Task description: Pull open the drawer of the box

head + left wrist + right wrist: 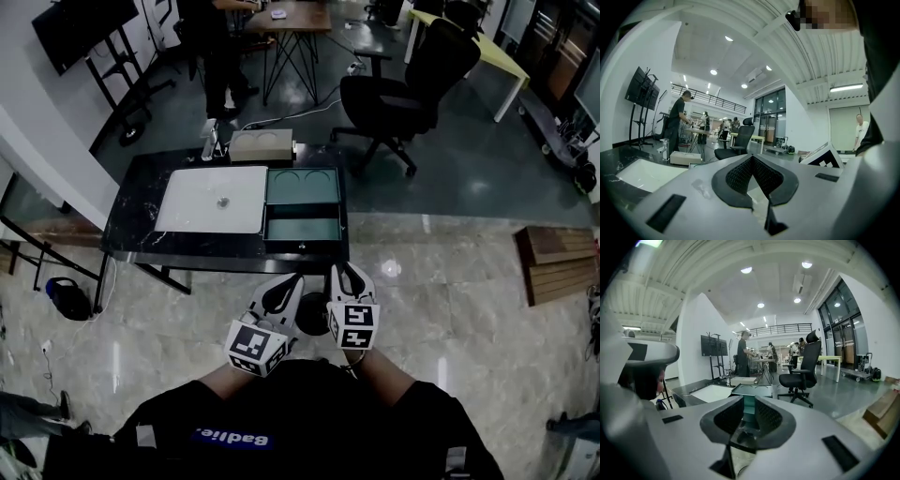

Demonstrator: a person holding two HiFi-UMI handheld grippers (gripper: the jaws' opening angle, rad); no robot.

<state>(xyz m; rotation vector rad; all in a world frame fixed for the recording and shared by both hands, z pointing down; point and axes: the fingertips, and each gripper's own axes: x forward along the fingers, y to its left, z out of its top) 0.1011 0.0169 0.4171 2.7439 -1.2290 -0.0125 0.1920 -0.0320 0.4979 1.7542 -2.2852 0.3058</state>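
The green box stands on the black table, with two round recesses in its top. Its drawer appears pulled out toward me: a framed inside shows, and a small knob sits on the front. Both grippers are held close to my body, well short of the table. My left gripper is shut, its pads meeting at the tip, holding nothing. My right gripper is open by a narrow gap and points at the box, which shows between its pads.
A white tray lies left of the box, and a beige case sits behind it. A black office chair stands beyond the table. A person stands by a far desk. Wooden planks lie at the right.
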